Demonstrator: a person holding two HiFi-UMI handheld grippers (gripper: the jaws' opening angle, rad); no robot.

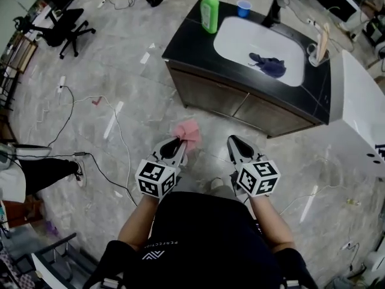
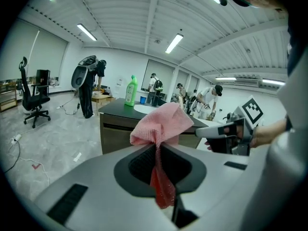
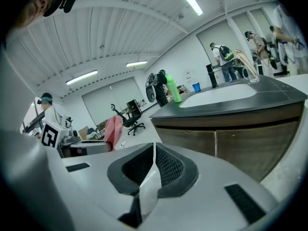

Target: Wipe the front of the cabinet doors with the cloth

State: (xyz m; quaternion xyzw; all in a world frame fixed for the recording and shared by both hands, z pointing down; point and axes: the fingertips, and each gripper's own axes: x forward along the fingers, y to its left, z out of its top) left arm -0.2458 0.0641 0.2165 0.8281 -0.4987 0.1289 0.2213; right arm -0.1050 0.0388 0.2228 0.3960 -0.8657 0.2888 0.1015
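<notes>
Left gripper (image 2: 156, 147): its jaws were pressed together on the pink cloth (image 2: 161, 123), pinching it at the middle.
Cloth: it was bunched in a loose puff above the jaw tips, with a darker tail hanging down between the jaws towards the camera (the weave showed as a fine mesh).
Cloth's place: in the head view it was held over the grey floor (image 1: 114, 77), in front of the cabinet and clear of it, touching no door.
Right gripper (image 3: 153, 150): its jaws were together with only a thin line between them, and nothing was held there.
Grippers together: they were side by side in front of the person, apart from each other, both pointing at the cabinet.
Cabinet doors (image 1: 240, 104): two brown doors sat under the black countertop (image 1: 186, 32), both closed, with a vertical seam between them.
Countertop: a white sink basin (image 1: 240, 38) was set into it, with a dark rag (image 1: 269, 65) lying inside.
Green bottle (image 1: 210, 9): it stood upright on the countertop beside the basin, near a small blue cup (image 1: 243, 8).
Room: a black office chair (image 1: 66, 29) stood well off to the left, and cables trailed over the floor.
</notes>
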